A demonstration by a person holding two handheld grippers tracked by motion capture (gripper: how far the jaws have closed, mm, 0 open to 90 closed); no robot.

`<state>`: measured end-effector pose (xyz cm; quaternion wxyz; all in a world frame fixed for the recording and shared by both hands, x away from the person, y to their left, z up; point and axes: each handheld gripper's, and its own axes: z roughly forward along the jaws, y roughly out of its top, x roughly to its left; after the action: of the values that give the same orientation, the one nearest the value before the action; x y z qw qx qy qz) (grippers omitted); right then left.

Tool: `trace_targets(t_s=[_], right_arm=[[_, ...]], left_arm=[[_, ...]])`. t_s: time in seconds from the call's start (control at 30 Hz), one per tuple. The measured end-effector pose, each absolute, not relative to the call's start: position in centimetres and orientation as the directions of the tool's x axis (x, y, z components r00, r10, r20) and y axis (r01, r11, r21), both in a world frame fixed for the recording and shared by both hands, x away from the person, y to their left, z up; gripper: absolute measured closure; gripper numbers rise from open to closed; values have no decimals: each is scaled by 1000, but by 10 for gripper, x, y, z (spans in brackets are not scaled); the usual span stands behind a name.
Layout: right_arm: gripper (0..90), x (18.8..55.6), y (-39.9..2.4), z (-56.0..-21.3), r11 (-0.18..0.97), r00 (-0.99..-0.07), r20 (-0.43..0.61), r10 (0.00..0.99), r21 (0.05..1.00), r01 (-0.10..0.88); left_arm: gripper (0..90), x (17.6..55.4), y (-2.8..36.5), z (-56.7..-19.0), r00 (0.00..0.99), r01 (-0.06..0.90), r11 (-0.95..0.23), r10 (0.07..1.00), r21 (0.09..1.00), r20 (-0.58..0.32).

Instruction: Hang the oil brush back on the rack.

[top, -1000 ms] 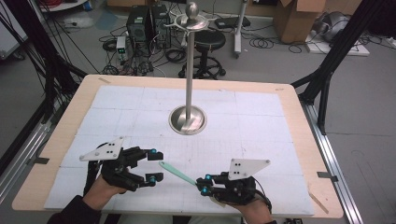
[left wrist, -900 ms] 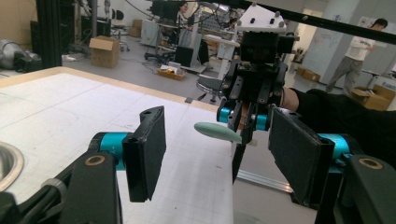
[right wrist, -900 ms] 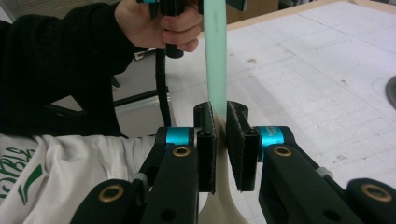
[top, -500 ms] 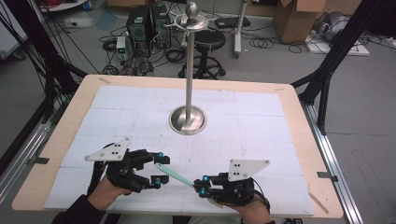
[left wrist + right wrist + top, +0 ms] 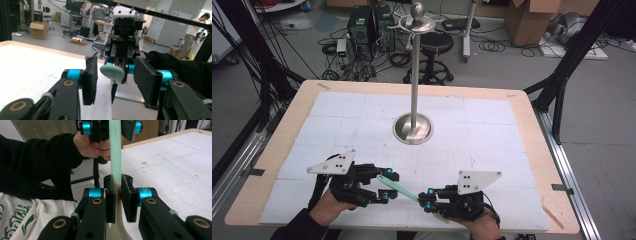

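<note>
Right gripper (image 5: 428, 198) clamps green spatula (image 5: 398, 187); left gripper (image 5: 388, 186) open around tip.

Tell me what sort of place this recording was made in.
Most likely a robotics or research lab, not a home. A wooden table with a white gridded mat stands inside a black metal frame, desktop computers and tangled cables sit on the floor behind, and cardboard boxes are stacked nearby.

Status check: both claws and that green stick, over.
Right claw shut on green stick. Left claw open, stick's rounded end between its jaws, not gripped. Metal stand farther up table, well apart.
</note>
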<state>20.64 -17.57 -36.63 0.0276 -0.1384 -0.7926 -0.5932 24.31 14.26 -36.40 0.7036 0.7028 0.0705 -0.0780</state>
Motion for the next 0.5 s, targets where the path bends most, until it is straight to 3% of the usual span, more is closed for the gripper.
trace_targets(t_s=[0.3, 0.5], right_arm=[[825, 208, -174, -369, 234, -967, 212, 144, 942, 241], [824, 208, -176, -369, 209, -971, 211, 115, 950, 231]], left_arm=[[725, 243, 142, -363, 979, 198, 45, -56, 979, -195], [753, 240, 139, -358, 981, 185, 67, -78, 980, -180]])
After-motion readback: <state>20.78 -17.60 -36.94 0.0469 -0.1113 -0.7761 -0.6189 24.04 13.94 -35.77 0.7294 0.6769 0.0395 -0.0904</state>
